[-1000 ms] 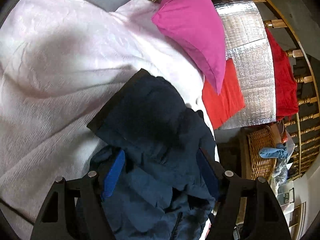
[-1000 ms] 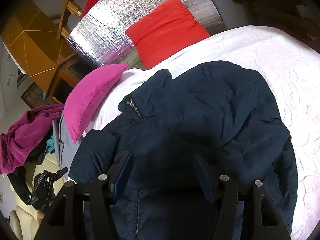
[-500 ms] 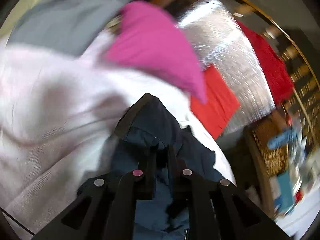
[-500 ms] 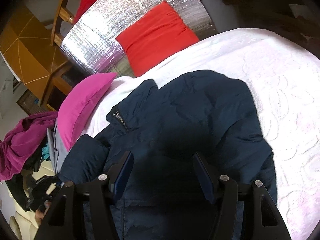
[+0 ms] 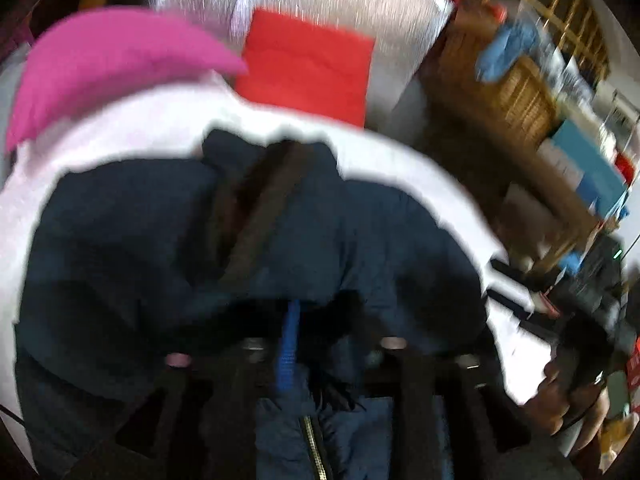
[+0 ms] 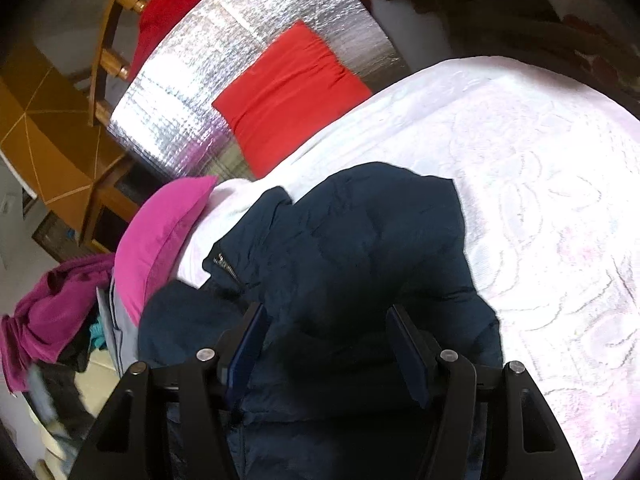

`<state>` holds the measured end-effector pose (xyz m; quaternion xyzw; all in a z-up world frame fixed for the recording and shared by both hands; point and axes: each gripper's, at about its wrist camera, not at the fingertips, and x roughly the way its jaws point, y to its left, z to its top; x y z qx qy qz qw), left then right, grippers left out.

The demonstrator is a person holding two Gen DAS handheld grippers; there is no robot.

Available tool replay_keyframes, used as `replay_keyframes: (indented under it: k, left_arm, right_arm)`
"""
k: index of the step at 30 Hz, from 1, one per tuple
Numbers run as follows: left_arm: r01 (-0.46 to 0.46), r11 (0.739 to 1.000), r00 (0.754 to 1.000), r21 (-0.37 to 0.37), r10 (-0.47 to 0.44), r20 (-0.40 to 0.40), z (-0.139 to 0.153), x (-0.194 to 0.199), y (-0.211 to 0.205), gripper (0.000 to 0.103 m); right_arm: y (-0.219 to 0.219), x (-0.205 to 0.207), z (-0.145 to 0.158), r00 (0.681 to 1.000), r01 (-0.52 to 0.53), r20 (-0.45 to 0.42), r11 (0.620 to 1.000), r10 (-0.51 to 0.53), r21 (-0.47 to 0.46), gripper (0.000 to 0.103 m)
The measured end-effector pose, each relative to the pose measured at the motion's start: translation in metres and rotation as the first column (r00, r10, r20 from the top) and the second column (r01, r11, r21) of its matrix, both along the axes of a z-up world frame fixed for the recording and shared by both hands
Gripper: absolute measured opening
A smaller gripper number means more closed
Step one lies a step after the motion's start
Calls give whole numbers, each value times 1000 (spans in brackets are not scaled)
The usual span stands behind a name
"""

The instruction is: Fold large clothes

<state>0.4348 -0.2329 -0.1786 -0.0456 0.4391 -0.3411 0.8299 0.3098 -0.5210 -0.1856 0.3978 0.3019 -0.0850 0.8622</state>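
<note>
Across the middle of both frames lies the navy padded jacket [image 6: 360,264], spread on the white bedspread [image 6: 540,184], its collar and zip end toward the pink cushion [image 6: 160,240] at centre left of the right wrist view. My right gripper [image 6: 326,344] hangs over the jacket's lower half with its jaws held wide apart, nothing pressed between the pads. My left gripper [image 5: 320,344] sits at the bottom centre of its own badly blurred frame; its jaws are opening, dark jacket fabric is bunched between the fingers, and I cannot tell whether the pads press on it. In that blurred view a dark band of the jacket [image 5: 260,216] runs diagonally upward, with the zip teeth visible at the lower edge. Beyond the bed stand a red cushion [image 6: 288,96] against a silver foil panel [image 6: 224,64].
</note>
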Motion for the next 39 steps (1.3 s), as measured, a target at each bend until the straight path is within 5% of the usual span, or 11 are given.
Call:
replay_keyframes:
  k: [2,4,8,12,15,20,26,28,33,36,39]
  left_arm:
    - [-1,1000,998,-17,0,-60,-1,0,11,57]
    - [6,998,995,-70,-13,-95,10,2,26,66]
    - [-1,989,998,-148,-7,-55,41,-2,64,74]
    - [-139,974,990,-179,132,-50,51,11,115,76]
    - [-315,945,948,-83,309,-77,39,25,151,76]
    - [-438,897,883,61,442,-160,5,43,167,76]
    - [-431,885,870,176,459,-179,-16,52,157,75]
    - [-418,886,873,202,453,-180,-21,52,153,75]
    - [-415,884,874,214,453,-175,-21,48,157,75]
    - [-413,885,879,216,449,-162,-18,45,156,75]
    - [-407,885,886,226,443,-140,-16,44,152,75]
  right_arm:
    - [-4,-1,0,1000,6,2,1000,-6,14,65]
    - [-5,-1,0,1000,4,11,999,-5,37,66]
    - [7,-2,5,999,-32,23,999,32,31,67]
    - [45,5,20,986,-158,38,985,161,-68,76]
    - [83,11,32,960,-262,56,953,273,-153,87]
    - [157,37,33,918,-384,-35,860,396,-337,100]
    - [210,77,5,907,-420,-255,739,334,-526,100]
    - [203,82,3,929,-367,-255,749,267,-552,100]
    - [112,57,8,985,-168,-75,958,154,-233,100]
    - [56,34,-6,995,-95,5,995,95,28,100]
    - [12,16,-29,998,-52,51,963,40,263,100]
